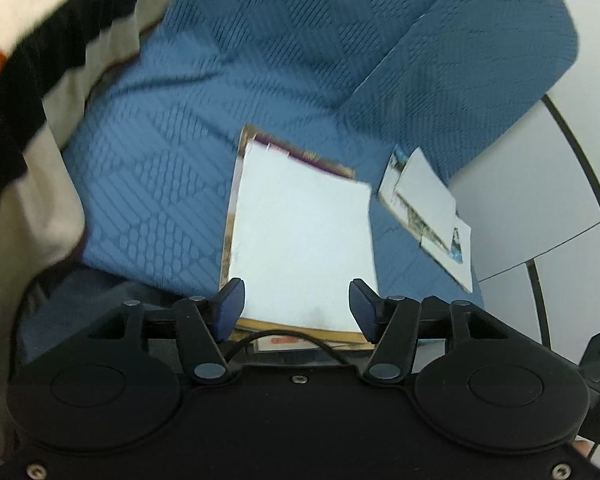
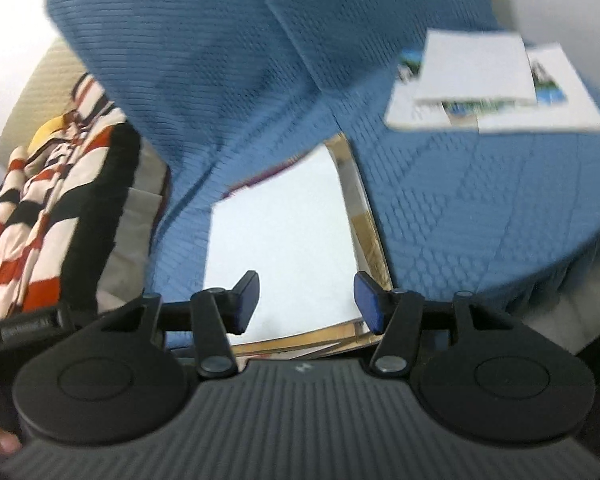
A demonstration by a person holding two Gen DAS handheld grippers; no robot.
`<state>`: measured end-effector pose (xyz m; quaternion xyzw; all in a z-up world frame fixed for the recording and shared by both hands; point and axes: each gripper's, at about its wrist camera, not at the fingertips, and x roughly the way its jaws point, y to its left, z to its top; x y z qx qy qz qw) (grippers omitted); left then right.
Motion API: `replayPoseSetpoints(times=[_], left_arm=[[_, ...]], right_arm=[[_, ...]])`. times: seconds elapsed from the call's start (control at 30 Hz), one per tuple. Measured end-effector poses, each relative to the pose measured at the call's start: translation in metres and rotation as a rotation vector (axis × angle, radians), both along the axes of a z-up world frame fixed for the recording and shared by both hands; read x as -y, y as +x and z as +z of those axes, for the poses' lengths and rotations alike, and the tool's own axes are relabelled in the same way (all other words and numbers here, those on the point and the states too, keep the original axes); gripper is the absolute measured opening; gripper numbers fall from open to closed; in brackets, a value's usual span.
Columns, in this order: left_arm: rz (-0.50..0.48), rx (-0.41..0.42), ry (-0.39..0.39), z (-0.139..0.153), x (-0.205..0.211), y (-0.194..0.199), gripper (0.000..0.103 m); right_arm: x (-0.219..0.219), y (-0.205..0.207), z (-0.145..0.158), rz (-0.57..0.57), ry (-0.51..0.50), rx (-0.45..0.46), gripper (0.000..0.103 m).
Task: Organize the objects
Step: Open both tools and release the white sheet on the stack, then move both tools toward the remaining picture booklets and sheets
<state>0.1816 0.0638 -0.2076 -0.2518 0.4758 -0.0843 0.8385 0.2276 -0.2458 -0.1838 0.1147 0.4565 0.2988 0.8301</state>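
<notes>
A stack of books and magazines topped by a white sheet (image 1: 300,236) lies on the blue sofa seat (image 1: 156,184); it also shows in the right wrist view (image 2: 288,240). A smaller pile of white leaflets with photo prints (image 1: 428,204) lies to its right near the seat edge, and shows in the right wrist view (image 2: 488,84). My left gripper (image 1: 297,307) is open and empty, just above the near edge of the stack. My right gripper (image 2: 306,302) is open and empty, also over the near edge of the stack.
A striped red, black and white blanket (image 2: 48,208) lies at the left on the sofa, over a beige cloth (image 1: 40,216). The blue backrest cushion (image 1: 460,64) rises behind. A white floor with dark lines (image 1: 540,200) lies to the right.
</notes>
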Motion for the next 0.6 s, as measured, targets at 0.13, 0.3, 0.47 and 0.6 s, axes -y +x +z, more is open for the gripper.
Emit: replayPoseSetpoints(times=[0.13, 0.3, 0.47, 0.6], left_arm=[[-0.015, 0.069, 0.036, 0.031, 0.013, -0.013, 0.062], [-0.051, 0.145, 0.062, 0.064, 0.037, -0.028, 0.07], [-0.066, 0.193, 0.068, 0.084, 0.059, -0.039, 0.078], [-0.084, 0.222, 0.084, 0.093, 0.078, -0.048, 0.08]], right_arm=[[0.009, -0.01, 0.027, 0.035, 0.008, 0.082, 0.056], [0.026, -0.019, 0.057, 0.039, 0.02, 0.143, 0.056], [0.047, -0.032, 0.08, 0.03, 0.018, 0.228, 0.056], [0.066, -0.037, 0.088, 0.014, 0.012, 0.26, 0.056]])
